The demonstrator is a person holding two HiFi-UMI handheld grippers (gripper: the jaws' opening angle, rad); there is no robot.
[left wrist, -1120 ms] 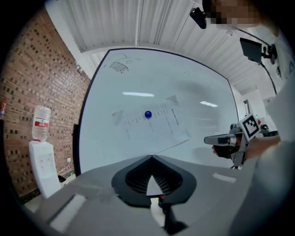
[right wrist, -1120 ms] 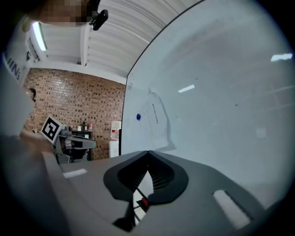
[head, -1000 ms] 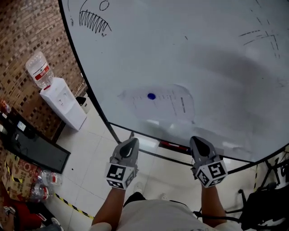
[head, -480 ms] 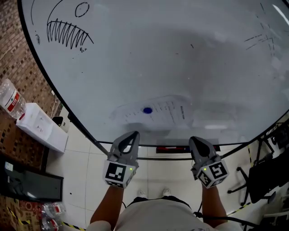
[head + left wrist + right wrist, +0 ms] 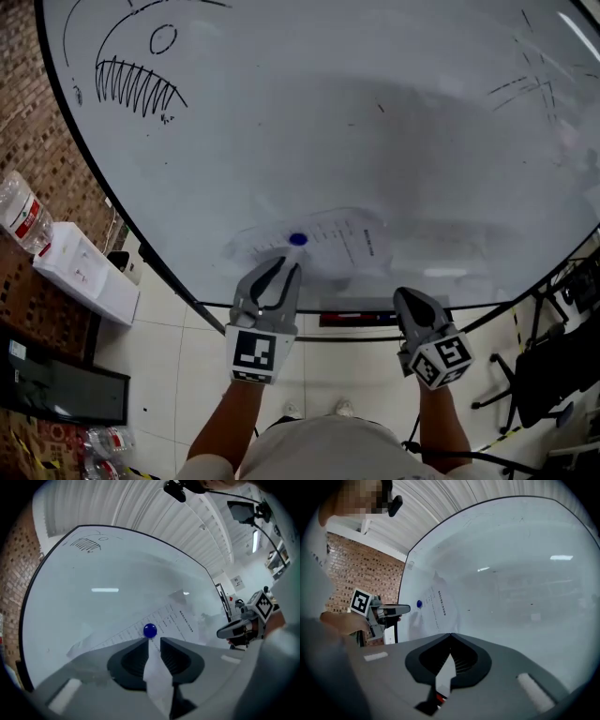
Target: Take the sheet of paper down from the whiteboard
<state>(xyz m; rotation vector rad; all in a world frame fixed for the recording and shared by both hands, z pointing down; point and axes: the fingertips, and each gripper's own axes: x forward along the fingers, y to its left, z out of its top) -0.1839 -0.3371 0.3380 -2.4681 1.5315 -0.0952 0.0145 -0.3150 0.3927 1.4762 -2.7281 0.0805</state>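
Note:
A printed sheet of paper (image 5: 330,246) hangs low on the whiteboard (image 5: 356,122), pinned by a round blue magnet (image 5: 298,240). My left gripper (image 5: 284,265) points at the board with its tips just short of that magnet. In the left gripper view the magnet (image 5: 149,630) sits right beyond the left gripper (image 5: 153,641), whose jaws are opening with nothing between them. My right gripper (image 5: 410,296) is shut and empty, lower and to the right of the sheet, off the board. The right gripper view shows its closed tips (image 5: 450,634), the paper (image 5: 440,605) and the left gripper (image 5: 389,608).
A ledge along the board's lower edge carries a red item (image 5: 361,319). A water dispenser (image 5: 82,274) with a bottle (image 5: 21,212) stands against the brick wall at left. A black office chair (image 5: 553,370) is at right. A marker sketch (image 5: 136,80) fills the board's upper left.
My left gripper has risen and moved up to the blue magnet, and its jaws have parted. The right gripper has stayed where it was, still shut.

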